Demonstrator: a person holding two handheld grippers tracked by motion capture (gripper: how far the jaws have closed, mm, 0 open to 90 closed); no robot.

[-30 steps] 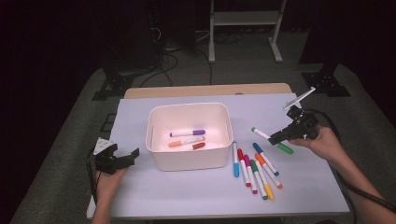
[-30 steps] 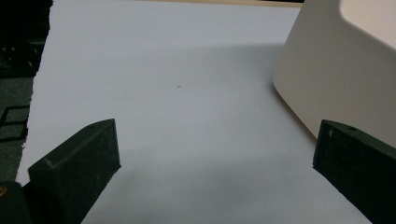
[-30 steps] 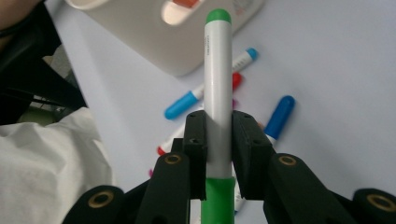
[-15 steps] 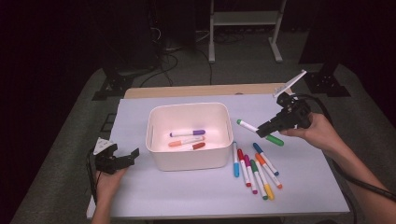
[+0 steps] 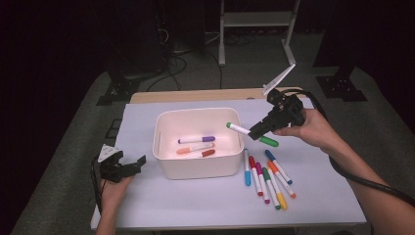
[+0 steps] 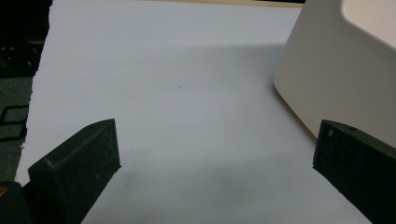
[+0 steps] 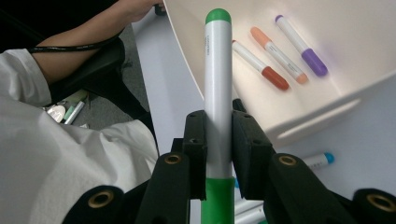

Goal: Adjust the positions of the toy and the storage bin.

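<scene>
Two black handheld grippers: left gripper topped by a grey three-cornered plate, right gripper bearing a pale plate angled up at the far side. Blocky matte black jaws with finely ribbed pads. Brass-ringed screw holes along the right one's jaw arms. Thick black cable trailing over the right forearm. White sleeve near the body; forearms bare.

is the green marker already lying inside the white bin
No, the green marker is clamped in the right tongs, held in the air over the white bin's right rim.
</scene>
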